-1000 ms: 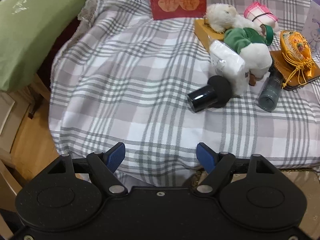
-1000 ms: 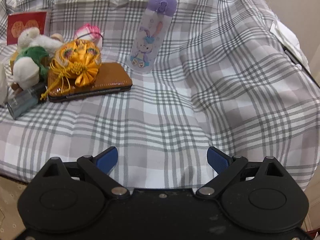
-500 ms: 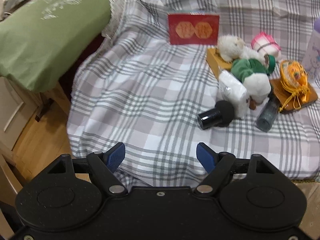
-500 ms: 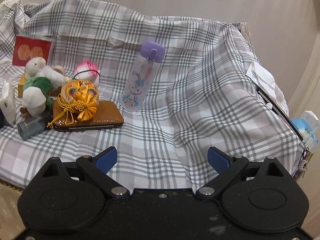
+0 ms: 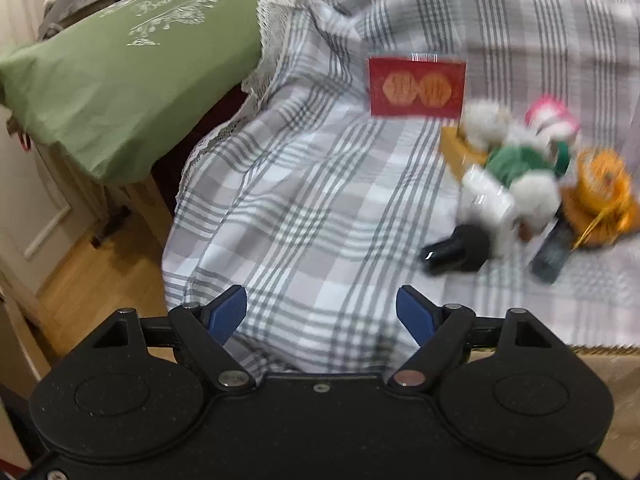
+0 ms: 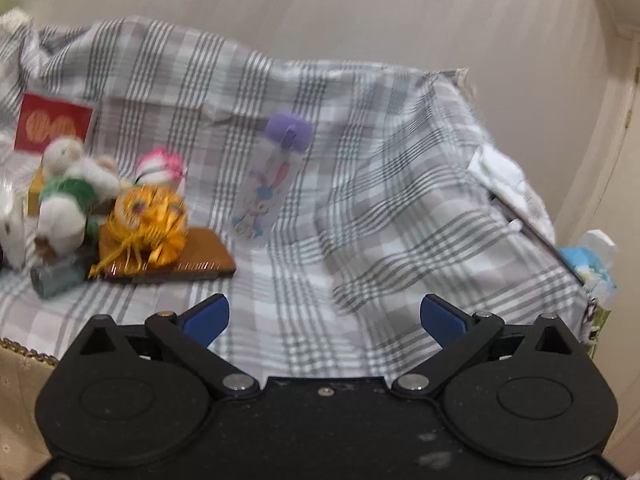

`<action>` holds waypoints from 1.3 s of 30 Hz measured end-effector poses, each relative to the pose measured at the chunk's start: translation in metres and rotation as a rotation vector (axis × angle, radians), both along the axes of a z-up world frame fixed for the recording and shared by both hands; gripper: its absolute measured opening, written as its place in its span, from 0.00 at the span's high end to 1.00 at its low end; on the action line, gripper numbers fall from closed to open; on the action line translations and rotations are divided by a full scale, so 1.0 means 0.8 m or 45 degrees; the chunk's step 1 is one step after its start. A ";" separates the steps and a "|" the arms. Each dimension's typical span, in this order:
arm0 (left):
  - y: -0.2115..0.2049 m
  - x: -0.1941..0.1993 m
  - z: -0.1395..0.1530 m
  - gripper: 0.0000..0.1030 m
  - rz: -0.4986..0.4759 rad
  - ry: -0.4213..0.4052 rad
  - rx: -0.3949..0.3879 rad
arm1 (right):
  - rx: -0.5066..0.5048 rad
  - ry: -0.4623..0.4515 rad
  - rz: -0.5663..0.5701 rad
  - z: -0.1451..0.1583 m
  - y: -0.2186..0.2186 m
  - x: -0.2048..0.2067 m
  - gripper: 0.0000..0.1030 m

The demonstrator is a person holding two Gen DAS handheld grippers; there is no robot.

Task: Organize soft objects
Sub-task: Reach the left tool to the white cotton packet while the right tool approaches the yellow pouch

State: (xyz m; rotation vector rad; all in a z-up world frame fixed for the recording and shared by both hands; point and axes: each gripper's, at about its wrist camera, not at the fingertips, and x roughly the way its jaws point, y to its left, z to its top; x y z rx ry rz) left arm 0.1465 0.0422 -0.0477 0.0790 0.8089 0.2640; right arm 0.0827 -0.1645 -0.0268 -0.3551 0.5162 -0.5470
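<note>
A white plush toy in a green top lies among a heap of items on a grey plaid-covered sofa. An orange drawstring pouch sits on a brown case, and a pink-and-white soft bundle lies behind it. My left gripper is open and empty, well short of the heap, over the sofa's front edge. My right gripper is open and empty, also back from the sofa.
A red card leans on the backrest. A purple-capped bottle, a black cylinder, a grey tube and a white packet lie about. A green pillow is at left, over wooden floor.
Both grippers have pulled back and away from the sofa, so the objects look smaller and farther. Both stay open and empty. The views are now motion-blurred.
</note>
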 end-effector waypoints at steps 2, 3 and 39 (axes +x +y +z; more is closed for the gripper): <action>-0.002 0.002 -0.011 0.24 -0.031 0.059 0.023 | -0.018 0.067 0.018 -0.016 0.002 0.004 0.01; -0.001 0.003 -0.016 0.24 -0.035 0.083 0.020 | -0.025 0.093 0.023 -0.022 0.003 0.003 0.01; -0.033 0.080 -0.013 0.30 -0.272 0.155 0.018 | 0.545 0.337 0.415 0.001 0.000 0.124 0.26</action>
